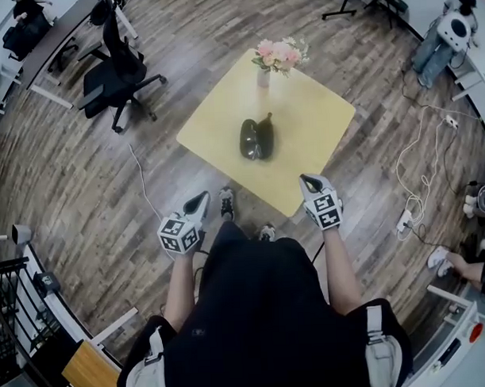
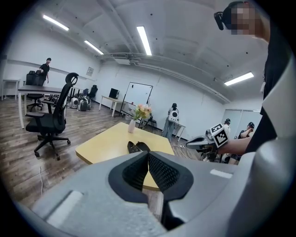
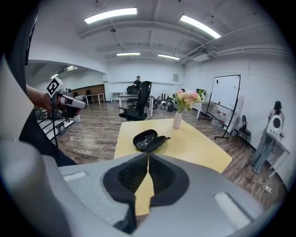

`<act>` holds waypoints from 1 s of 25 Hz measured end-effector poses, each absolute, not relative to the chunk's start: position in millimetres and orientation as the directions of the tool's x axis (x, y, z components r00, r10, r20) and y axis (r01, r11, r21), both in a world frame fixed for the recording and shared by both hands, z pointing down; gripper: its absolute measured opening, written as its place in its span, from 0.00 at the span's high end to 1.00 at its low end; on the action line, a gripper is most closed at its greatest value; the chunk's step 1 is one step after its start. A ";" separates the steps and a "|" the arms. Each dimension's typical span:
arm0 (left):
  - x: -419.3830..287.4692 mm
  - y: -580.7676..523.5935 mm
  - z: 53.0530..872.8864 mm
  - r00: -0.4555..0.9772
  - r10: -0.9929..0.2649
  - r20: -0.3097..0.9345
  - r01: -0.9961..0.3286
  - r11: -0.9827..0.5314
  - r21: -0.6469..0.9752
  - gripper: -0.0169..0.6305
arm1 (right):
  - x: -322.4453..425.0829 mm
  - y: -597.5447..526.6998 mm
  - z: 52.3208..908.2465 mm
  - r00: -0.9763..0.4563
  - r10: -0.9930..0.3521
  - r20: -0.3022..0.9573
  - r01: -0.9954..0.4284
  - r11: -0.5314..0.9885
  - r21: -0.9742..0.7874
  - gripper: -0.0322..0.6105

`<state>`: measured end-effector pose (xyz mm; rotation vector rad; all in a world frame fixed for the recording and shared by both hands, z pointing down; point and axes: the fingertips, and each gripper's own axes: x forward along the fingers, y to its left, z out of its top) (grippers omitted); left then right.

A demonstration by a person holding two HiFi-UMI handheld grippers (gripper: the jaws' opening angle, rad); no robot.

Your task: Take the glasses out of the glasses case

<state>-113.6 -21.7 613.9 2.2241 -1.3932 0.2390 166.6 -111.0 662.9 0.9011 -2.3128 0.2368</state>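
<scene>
Standing at the near corner of a square yellow table (image 1: 319, 115), a person holds both grippers low and short of the task's things.

- Left gripper (image 1: 198, 199): jaws pressed together, nothing between them; it hangs over the floor, off the near-left edge.
- Right gripper (image 1: 309, 182): jaws pressed together, nothing between them; in the head view it sits by the near-right edge.
- Glasses case (image 1: 256, 138): dark, lying open near the table's middle, well in from all four edges and well apart from both grippers.
- Glasses (image 3: 145, 138): lying inside one half of the case.
- Vase of pink flowers (image 1: 264, 73): upright near the far corner, apart from the case.
- Surroundings: wooden floor (image 1: 91, 186) all round; office chair (image 1: 115, 62) well off to the far left; cables (image 1: 416, 167) on the floor to the right.
</scene>
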 end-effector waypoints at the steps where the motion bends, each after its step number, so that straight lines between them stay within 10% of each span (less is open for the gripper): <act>1: -121.0 -29.9 615.8 0.467 -0.787 0.402 -0.877 -0.356 0.323 0.95 | 161.9 -115.7 664.8 -0.556 -0.545 0.628 -0.667 0.743 0.055 0.94; 25: -217.4 -197.6 646.1 0.643 -0.643 0.416 -0.765 -0.517 0.384 0.95 | 26.4 -223.2 691.0 -0.474 -0.493 0.730 -0.695 0.718 0.034 0.94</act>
